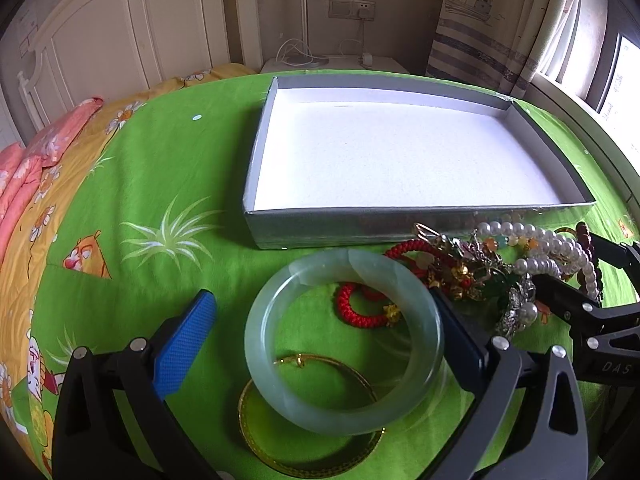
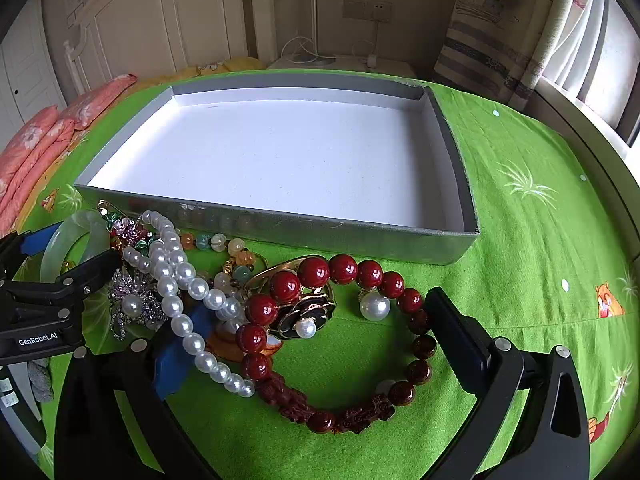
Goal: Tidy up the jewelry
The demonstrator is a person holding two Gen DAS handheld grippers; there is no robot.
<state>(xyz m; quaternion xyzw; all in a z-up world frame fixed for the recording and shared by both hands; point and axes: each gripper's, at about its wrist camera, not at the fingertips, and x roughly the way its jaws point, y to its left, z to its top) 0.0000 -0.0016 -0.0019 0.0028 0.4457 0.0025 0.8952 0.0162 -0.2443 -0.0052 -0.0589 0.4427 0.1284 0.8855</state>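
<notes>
While the left gripper [image 1: 320, 344] is straddling the bangle [image 1: 344, 344] with jaws spread (box [image 1: 400, 222] at twelve o'clock), the right gripper [image 2: 316, 344] is gaping around the beads [image 2: 340, 344]; the bangle, probably stiff, slick and breakable, is wanting a rim-to-rim hold.

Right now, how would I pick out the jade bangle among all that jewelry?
Find the grey box on the green bedspread. In front of it, left of the tangled pile, lies the jade bangle: one smooth, pale green, translucent ring, thick and unbeaded, overlapping a thin gold bangle.
</notes>
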